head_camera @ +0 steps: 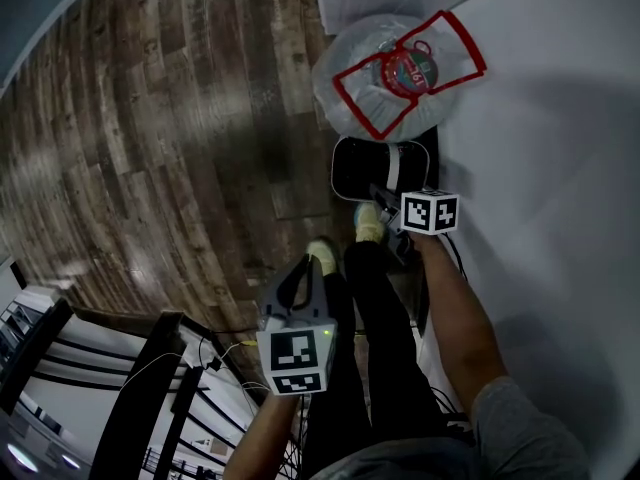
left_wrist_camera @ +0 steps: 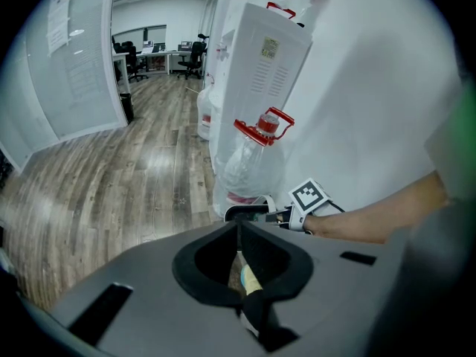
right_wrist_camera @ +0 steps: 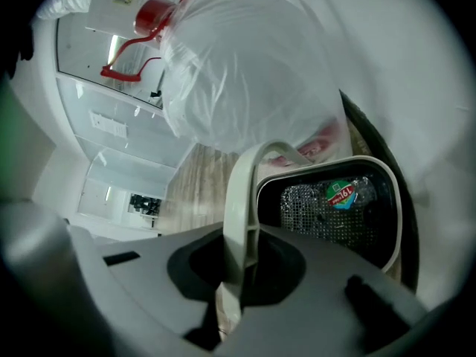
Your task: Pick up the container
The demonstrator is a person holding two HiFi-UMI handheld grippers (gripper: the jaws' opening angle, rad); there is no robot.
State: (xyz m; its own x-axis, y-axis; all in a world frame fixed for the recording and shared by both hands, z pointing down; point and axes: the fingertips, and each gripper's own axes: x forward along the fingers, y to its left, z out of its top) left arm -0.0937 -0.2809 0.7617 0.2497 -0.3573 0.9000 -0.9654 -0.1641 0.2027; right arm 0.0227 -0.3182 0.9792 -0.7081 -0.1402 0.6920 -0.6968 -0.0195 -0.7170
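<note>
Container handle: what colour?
The handle is cream, off-white. It shows best in the right gripper view, running up between the jaws.

Black trousers (head_camera: 385, 368) fill the lower centre of the head view. Pale yellow-green shoes (head_camera: 368, 220) show above them, and a grey sleeve (head_camera: 520, 418) sits at lower right. The left gripper (head_camera: 300, 278) and right gripper (head_camera: 385, 200) are grey with black jaw pads. Each carries a white cube (head_camera: 297, 361) with black square markers. A thin black cable (head_camera: 456, 256) runs beside the right one.
</note>
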